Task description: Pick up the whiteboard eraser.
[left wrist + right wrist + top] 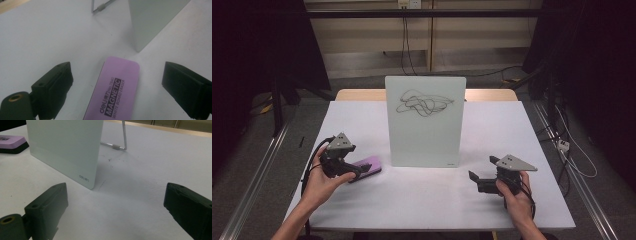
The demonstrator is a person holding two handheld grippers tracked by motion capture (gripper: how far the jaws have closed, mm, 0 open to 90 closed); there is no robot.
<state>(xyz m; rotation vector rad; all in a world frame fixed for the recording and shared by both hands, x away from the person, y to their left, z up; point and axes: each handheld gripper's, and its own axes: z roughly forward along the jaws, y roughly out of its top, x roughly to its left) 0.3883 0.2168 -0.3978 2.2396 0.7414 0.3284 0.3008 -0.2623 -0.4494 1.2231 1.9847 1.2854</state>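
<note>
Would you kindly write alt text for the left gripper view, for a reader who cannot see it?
A purple eraser printed "MAGNETIC WHITE BOARD ERASER" lies flat on a white table, between the left gripper's two open black jaws, with a gap to each. Beyond it stands the lower corner of a whiteboard, its wire stand behind.

floor: grey (pixel 362 85) | wall: pale panels (pixel 367 35) | sides: dark curtains (pixel 257 45) | cables: hanging (pixel 404 40)
</note>
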